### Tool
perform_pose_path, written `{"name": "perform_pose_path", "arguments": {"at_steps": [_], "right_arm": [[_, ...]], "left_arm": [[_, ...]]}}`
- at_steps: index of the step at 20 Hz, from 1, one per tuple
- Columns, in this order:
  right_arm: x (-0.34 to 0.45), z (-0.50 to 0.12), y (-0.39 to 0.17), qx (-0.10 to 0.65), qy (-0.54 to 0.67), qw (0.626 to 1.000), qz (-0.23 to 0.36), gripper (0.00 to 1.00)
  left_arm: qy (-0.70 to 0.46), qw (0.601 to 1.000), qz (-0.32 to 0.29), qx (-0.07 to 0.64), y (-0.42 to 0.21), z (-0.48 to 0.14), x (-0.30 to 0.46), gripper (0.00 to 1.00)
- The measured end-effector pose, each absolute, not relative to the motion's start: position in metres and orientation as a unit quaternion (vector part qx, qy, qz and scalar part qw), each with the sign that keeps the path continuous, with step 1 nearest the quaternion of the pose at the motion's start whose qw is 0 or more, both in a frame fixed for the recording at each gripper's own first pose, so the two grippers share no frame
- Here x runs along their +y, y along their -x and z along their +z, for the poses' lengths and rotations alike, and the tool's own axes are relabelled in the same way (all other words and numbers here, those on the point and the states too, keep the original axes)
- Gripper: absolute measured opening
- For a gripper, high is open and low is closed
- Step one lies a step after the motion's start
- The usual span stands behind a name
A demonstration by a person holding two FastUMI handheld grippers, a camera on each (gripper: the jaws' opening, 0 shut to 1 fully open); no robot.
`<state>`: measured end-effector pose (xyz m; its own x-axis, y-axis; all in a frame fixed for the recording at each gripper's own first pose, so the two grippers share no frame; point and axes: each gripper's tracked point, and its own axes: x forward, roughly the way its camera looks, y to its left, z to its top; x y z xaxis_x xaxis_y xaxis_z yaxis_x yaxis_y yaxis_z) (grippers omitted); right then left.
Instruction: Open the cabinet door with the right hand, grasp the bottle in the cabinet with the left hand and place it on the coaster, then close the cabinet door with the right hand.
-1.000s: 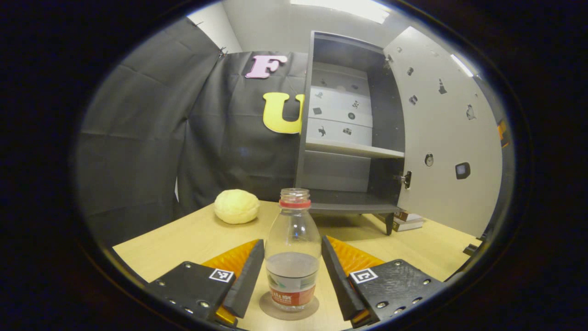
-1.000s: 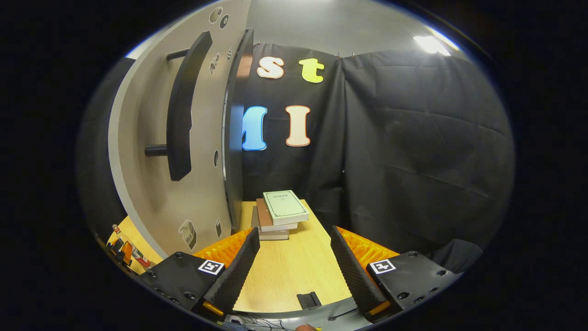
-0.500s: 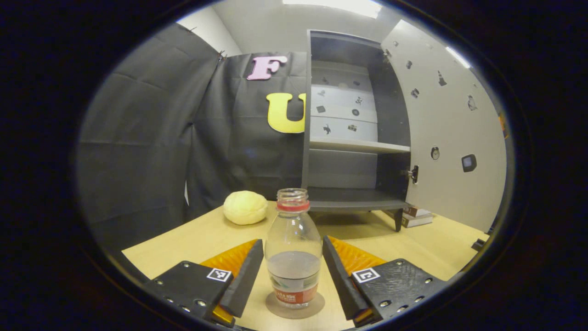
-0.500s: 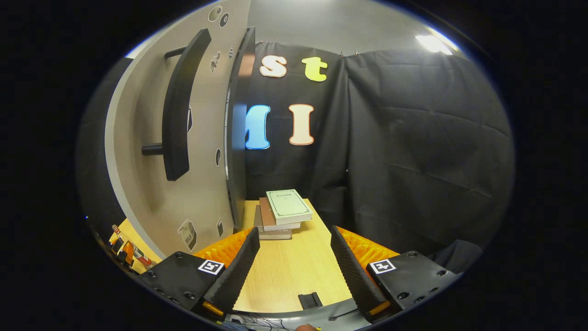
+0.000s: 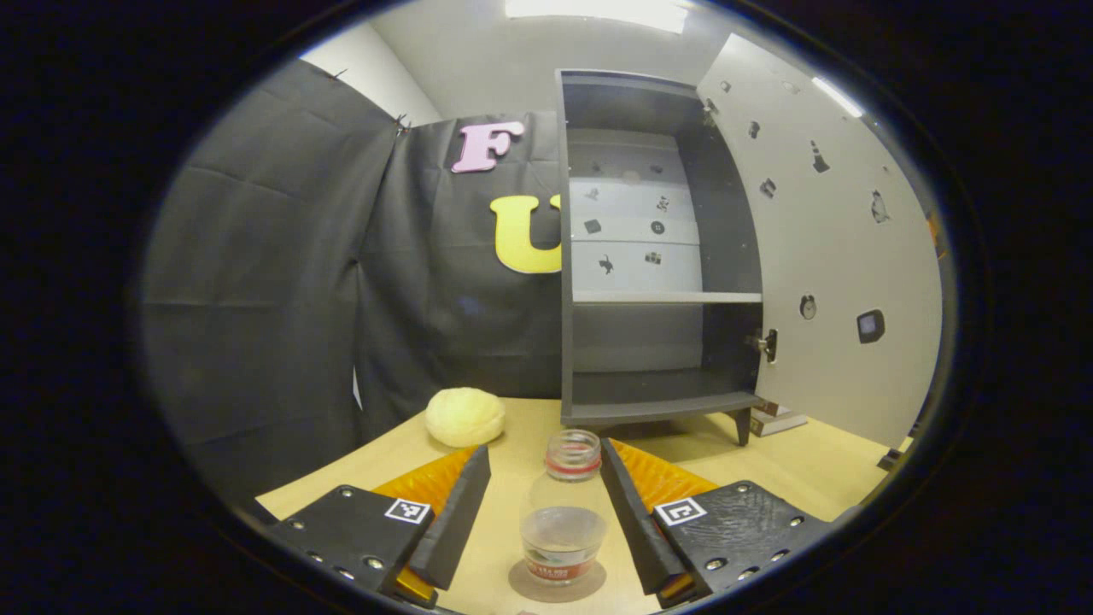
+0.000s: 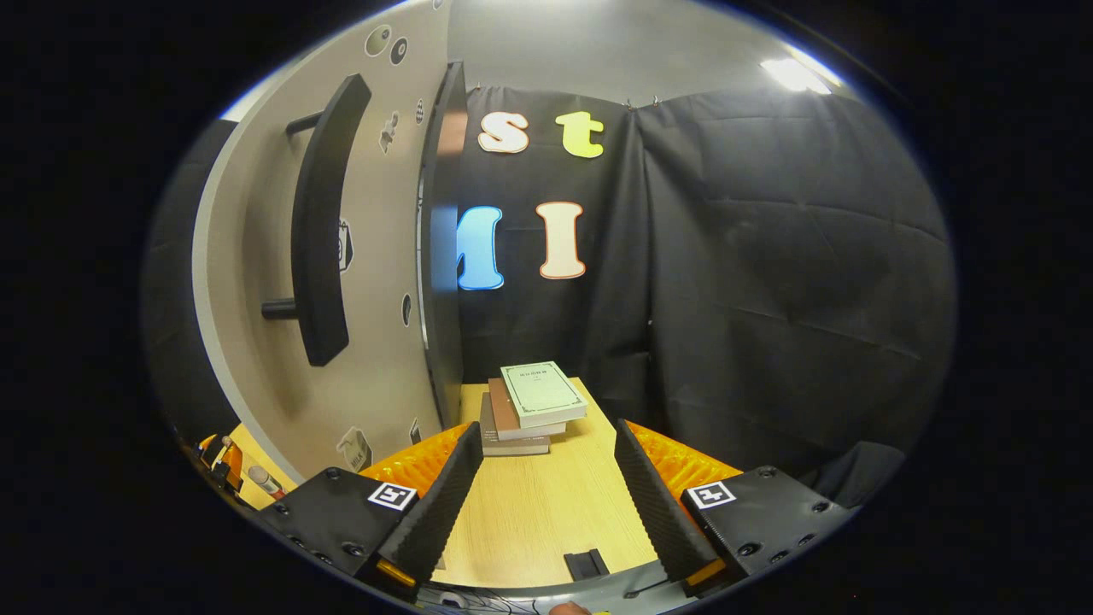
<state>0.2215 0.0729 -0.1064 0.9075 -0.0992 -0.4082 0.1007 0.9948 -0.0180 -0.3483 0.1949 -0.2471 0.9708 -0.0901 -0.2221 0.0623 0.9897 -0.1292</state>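
A clear bottle (image 5: pixel 565 512) with a red neck ring and no cap stands upright on a round brown coaster (image 5: pixel 589 583) on the wooden table. My left gripper (image 5: pixel 543 457) is open above and just behind it, and its fingers (image 5: pixel 461 504) flank the bottle's top without touching. The dark grey cabinet (image 5: pixel 657 256) stands open behind, with bare shelves and its pale door (image 5: pixel 837 239) swung out to the right. In the right gripper view my right gripper (image 6: pixel 546 444) is open over the table. The door's outer face (image 6: pixel 376 299) and its black bar handle (image 6: pixel 320 222) rise to its left.
A pale yellow round lump (image 5: pixel 465 416) lies left of the cabinet. A stack of books (image 6: pixel 529 406) sits on the table (image 6: pixel 529 512) beyond the right gripper, beside the door's hinged edge, also seen as books (image 5: pixel 781 418) under the door. Black cloth walls close in all sides.
My left gripper has lifted up and away from the bottle, which stays on the coaster and now looks lower and smaller. The right gripper has shifted only slightly by the door.
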Motion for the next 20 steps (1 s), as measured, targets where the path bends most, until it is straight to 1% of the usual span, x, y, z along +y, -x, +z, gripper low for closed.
{"name": "perform_pose_path", "arguments": {"at_steps": [1,2,6,11,12,13,14,15,16,18,19,20], "right_arm": [[0.073,-0.105,-0.222,0.206,-0.006,0.977,-0.051,0.95],[0.074,-0.102,-0.224,0.203,-0.012,0.978,-0.050,0.99],[0.074,-0.087,-0.230,0.182,-0.038,0.982,-0.043,0.99],[0.071,-0.058,-0.242,0.157,-0.057,0.985,-0.034,0.98],[0.070,-0.050,-0.245,0.149,-0.059,0.986,-0.036,0.93],[0.068,-0.042,-0.248,0.141,-0.061,0.987,-0.038,0.93],[0.068,-0.036,-0.248,0.137,-0.063,0.988,-0.039,0.98],[0.069,-0.029,-0.248,0.133,-0.066,0.988,-0.039,0.98],[0.071,-0.023,-0.247,0.129,-0.068,0.989,-0.037,0.98],[0.076,-0.010,-0.244,0.124,-0.067,0.989,-0.036,0.98],[0.078,-0.003,-0.243,0.120,-0.064,0.990,-0.037,1.00],[0.081,0.003,-0.241,0.118,-0.061,0.990,-0.039,0.98]], "left_arm": [[0.061,0.991,-0.044,0.108,0.347,-0.237,0.193,0.77],[0.063,0.992,-0.048,0.102,0.345,-0.225,0.191,0.77],[0.066,0.993,-0.059,0.075,0.343,-0.177,0.185,0.77],[0.057,0.995,-0.059,0.057,0.347,-0.120,0.186,0.77],[0.053,0.995,-0.059,0.054,0.348,-0.106,0.188,0.80],[0.048,0.996,-0.058,0.049,0.348,-0.093,0.190,0.77],[0.043,0.996,-0.056,0.047,0.348,-0.081,0.191,0.77],[0.042,0.996,-0.058,0.045,0.349,-0.073,0.191,0.77],[0.044,0.996,-0.060,0.045,0.349,-0.065,0.191,0.82],[0.052,0.995,-0.069,0.044,0.347,-0.052,0.191,0.79],[0.053,0.995,-0.073,0.042,0.345,-0.046,0.192,0.77],[0.052,0.995,-0.076,0.042,0.343,-0.043,0.194,0.77]]}}
